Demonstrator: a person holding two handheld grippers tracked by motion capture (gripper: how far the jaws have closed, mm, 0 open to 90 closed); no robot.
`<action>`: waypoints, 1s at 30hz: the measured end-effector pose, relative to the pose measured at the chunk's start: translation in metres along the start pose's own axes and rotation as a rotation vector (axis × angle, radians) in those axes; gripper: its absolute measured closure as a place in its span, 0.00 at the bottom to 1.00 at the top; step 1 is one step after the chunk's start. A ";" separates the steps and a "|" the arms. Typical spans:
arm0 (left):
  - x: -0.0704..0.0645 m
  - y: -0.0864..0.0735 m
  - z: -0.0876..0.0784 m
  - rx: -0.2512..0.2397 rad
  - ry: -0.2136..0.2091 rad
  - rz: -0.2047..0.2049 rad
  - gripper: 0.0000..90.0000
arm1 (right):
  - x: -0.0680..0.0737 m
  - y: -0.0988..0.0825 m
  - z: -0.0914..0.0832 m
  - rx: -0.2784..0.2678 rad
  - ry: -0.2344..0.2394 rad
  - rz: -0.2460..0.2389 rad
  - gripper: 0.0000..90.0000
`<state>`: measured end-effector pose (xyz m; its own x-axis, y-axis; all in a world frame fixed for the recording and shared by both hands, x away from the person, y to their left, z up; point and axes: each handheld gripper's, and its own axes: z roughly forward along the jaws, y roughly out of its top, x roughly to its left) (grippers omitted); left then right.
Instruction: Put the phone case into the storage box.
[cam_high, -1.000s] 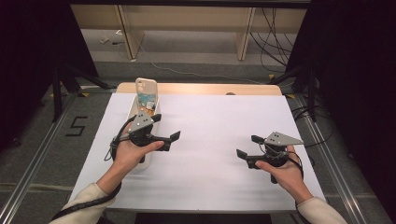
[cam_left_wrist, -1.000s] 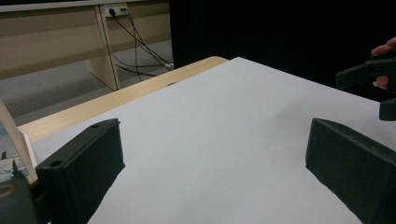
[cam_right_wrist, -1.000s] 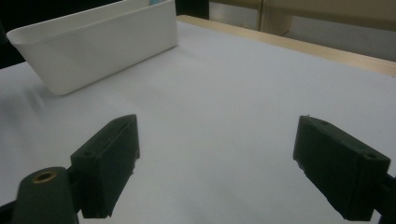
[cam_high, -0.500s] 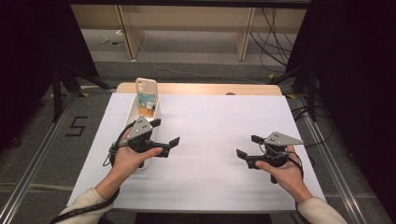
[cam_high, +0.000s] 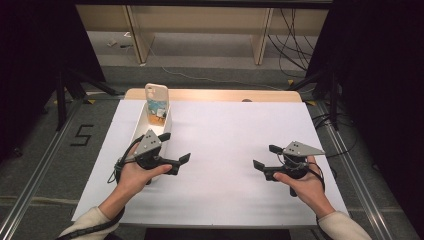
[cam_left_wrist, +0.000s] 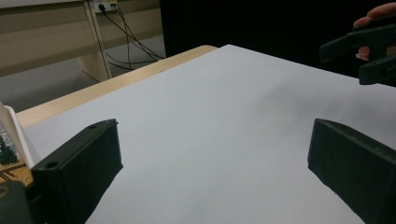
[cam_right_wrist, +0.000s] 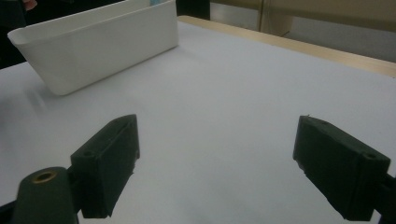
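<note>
A long white bin (cam_high: 141, 126) lies on the left of the white-covered table, with a pale phone case (cam_high: 155, 96) standing upright at its far end. My left gripper (cam_high: 175, 147) hovers just right of the bin's near end, open and empty, pointing right. In the left gripper view its jaws (cam_left_wrist: 212, 163) stand wide over bare white sheet, with the bin's edge (cam_left_wrist: 16, 135) at the left. My right gripper (cam_high: 265, 156) is held over the right side of the table, open and empty, pointing left. Its own view shows wide jaws (cam_right_wrist: 217, 158) and the bin (cam_right_wrist: 102, 42) farther off.
A white sheet (cam_high: 225, 145) covers the table, with a wooden strip (cam_high: 220, 95) bare along the far edge. Metal rails (cam_high: 350, 160) run along both sides. Shelving legs and cables (cam_high: 290, 35) lie on the floor beyond the table.
My left gripper has drifted slightly toward the near edge of the table. The right gripper has stayed still.
</note>
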<state>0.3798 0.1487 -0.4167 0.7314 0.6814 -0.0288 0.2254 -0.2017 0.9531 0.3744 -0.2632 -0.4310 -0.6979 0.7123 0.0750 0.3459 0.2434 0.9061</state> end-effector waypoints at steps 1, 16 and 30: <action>0.000 -0.001 0.000 0.001 0.000 0.001 0.02 | 0.000 0.000 0.000 0.002 0.001 0.000 0.17; -0.002 -0.006 -0.004 0.007 -0.002 0.012 0.02 | -0.001 0.000 -0.001 0.001 -0.001 0.002 0.17; -0.002 -0.009 -0.002 0.015 -0.003 0.023 0.02 | -0.003 0.000 0.000 -0.001 0.001 0.003 0.17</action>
<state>0.3748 0.1505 -0.4242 0.7384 0.6744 -0.0082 0.2183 -0.2275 0.9490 0.3757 -0.2654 -0.4314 -0.6977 0.7121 0.0785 0.3476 0.2406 0.9063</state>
